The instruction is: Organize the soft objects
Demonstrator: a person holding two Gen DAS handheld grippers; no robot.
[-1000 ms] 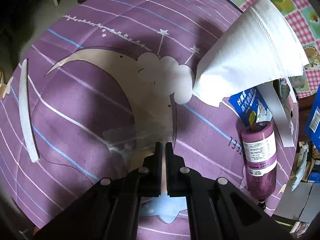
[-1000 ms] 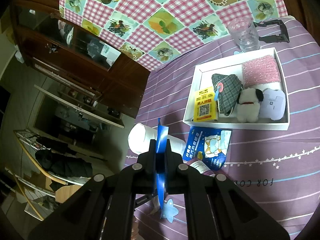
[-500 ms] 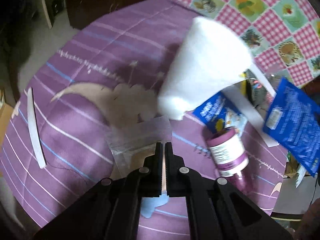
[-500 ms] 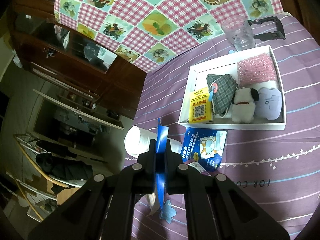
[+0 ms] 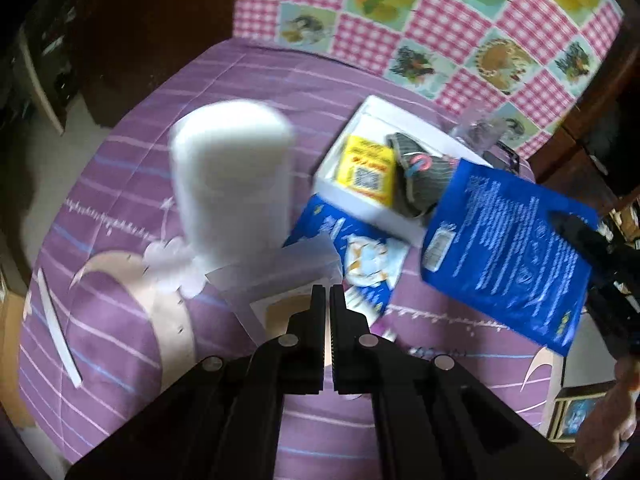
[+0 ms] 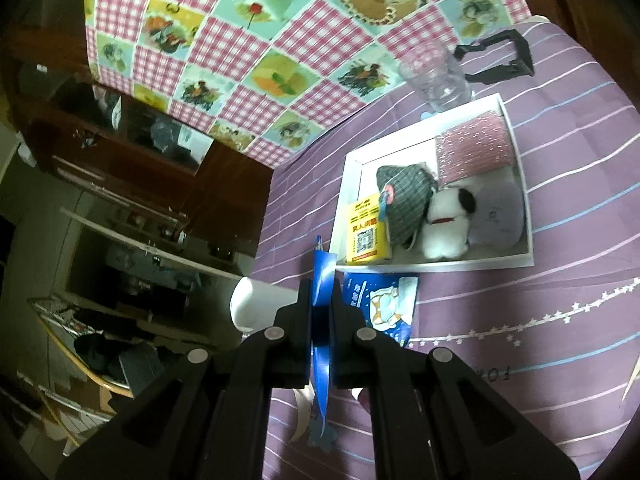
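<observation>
Your left gripper (image 5: pixel 325 292) is pointing steeply down over the purple cloth (image 5: pixel 120 184), jaws clenched on the edge of a clear plastic sleeve (image 5: pixel 280 276) whose white tissue-like sheet (image 5: pixel 232 176) is hanging blurred in front of it. Your right gripper (image 6: pixel 322 296) is tilting gently downward, pinching a blue packet (image 6: pixel 322 276) edge-on.

One white tray (image 6: pixel 516 260) is sitting on the cloth, holding five things: one yellow pack (image 6: pixel 364 232), one grey checked pouch (image 6: pixel 404 200), one plush dog (image 6: pixel 444 224), one pink pad (image 6: pixel 474 152) and one pale round item (image 6: pixel 500 216). One blue cat-print sachet (image 6: pixel 384 304) is lying just beside the tray.

Compared with a second ago, your left gripper is sitting higher, the sleeve is off the cloth, and the tray is now showing in its view.
</observation>
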